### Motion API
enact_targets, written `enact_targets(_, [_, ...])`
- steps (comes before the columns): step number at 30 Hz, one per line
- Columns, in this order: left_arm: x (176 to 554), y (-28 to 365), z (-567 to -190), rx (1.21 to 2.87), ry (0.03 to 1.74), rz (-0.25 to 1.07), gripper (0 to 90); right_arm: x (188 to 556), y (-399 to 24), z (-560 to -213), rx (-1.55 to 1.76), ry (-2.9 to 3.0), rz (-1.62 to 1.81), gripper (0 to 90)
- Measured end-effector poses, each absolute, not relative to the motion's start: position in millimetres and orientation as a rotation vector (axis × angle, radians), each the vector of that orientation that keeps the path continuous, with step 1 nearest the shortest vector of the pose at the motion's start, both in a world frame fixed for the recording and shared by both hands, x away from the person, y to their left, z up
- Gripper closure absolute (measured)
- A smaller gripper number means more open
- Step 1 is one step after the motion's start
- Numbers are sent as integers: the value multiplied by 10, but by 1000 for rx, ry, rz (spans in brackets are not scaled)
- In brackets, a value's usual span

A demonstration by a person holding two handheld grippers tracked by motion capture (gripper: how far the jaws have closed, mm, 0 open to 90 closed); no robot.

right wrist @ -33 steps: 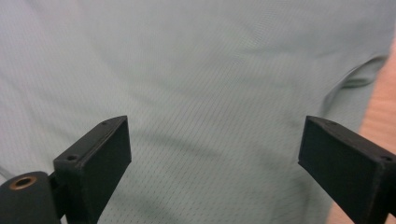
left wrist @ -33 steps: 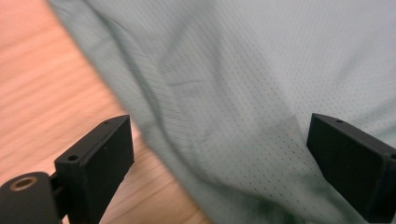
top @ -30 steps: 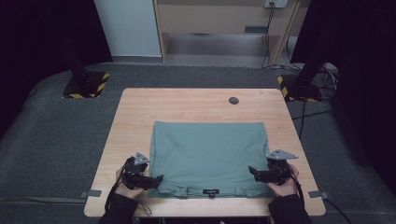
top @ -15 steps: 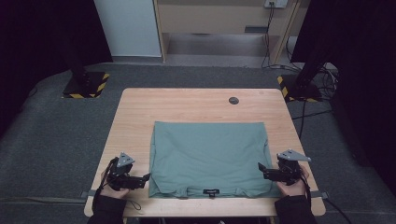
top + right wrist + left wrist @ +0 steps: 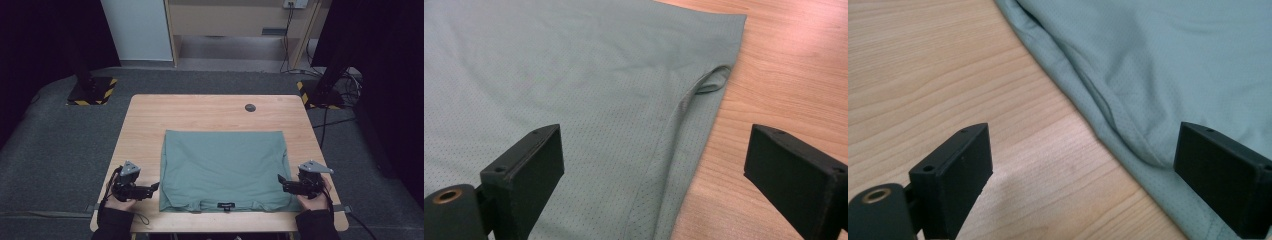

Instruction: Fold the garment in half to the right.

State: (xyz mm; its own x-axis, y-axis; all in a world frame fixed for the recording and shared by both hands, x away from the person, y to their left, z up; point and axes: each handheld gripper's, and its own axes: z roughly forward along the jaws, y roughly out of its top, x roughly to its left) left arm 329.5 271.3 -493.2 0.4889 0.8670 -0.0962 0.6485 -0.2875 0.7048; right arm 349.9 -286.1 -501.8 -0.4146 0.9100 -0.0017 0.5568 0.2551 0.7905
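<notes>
Wooden table (image 5: pixel 200 117), both grippers agape, empty.

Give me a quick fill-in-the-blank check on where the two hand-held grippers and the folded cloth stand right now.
1. The jaws of the left hand-held gripper stand ____.
2. The folded green cloth lies flat on the wooden ____.
3. The right hand-held gripper sits at the cloth's ____ edge in the high view.
4. A small dark round disc lies on the far side of the cloth, ____ from it.

Missing words: open; table; right; apart
</notes>
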Motion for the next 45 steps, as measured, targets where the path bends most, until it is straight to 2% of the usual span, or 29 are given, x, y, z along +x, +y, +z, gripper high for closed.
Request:
enact_targets(12, [3382,2659,-4833,1989,1258,404,97,3450,-2702,-4869,1288,2096,1028,95])
enact_targets(36, [3918,2563,-4562,1904,1249,412,109,3580,-1774,-4629,1133,2255,1077,96])
enact_targets(45, [4090,2558,-4493,1921,1234,427,125,3592,-1375,-4617,1064,2318,1093,101])
